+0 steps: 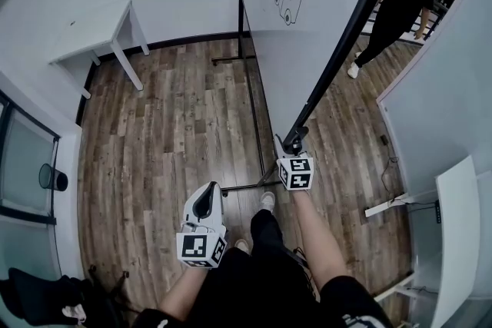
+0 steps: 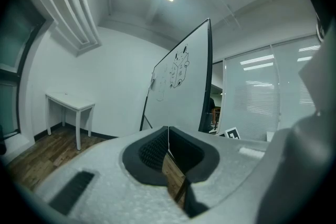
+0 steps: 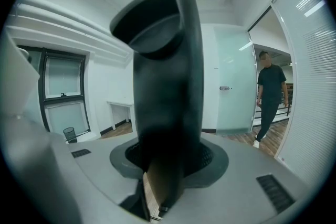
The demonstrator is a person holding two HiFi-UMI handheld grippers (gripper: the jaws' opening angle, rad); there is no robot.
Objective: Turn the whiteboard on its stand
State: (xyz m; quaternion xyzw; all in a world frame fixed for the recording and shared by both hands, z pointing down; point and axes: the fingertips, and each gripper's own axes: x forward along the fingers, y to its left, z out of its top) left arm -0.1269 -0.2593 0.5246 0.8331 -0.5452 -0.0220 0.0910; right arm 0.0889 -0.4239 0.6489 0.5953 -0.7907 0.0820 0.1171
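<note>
The whiteboard (image 1: 307,11) with a black marker drawing stands on its black stand (image 1: 252,107), its face swung at a slant across the room. My right gripper (image 1: 293,140) is shut on the board's black frame edge (image 3: 168,86), which fills the middle of the right gripper view between the jaws. My left gripper (image 1: 204,202) hangs lower left of it, apart from the board, shut with nothing in it; its pads meet in a thin line (image 2: 168,147). In the left gripper view the whiteboard (image 2: 181,92) rises ahead.
A white table (image 1: 100,31) stands against the far left wall, and a dark bin (image 1: 52,177) sits by the left window. A person (image 1: 400,4) walks beyond the board at the upper right. White furniture (image 1: 457,226) lines the right side. My legs are below.
</note>
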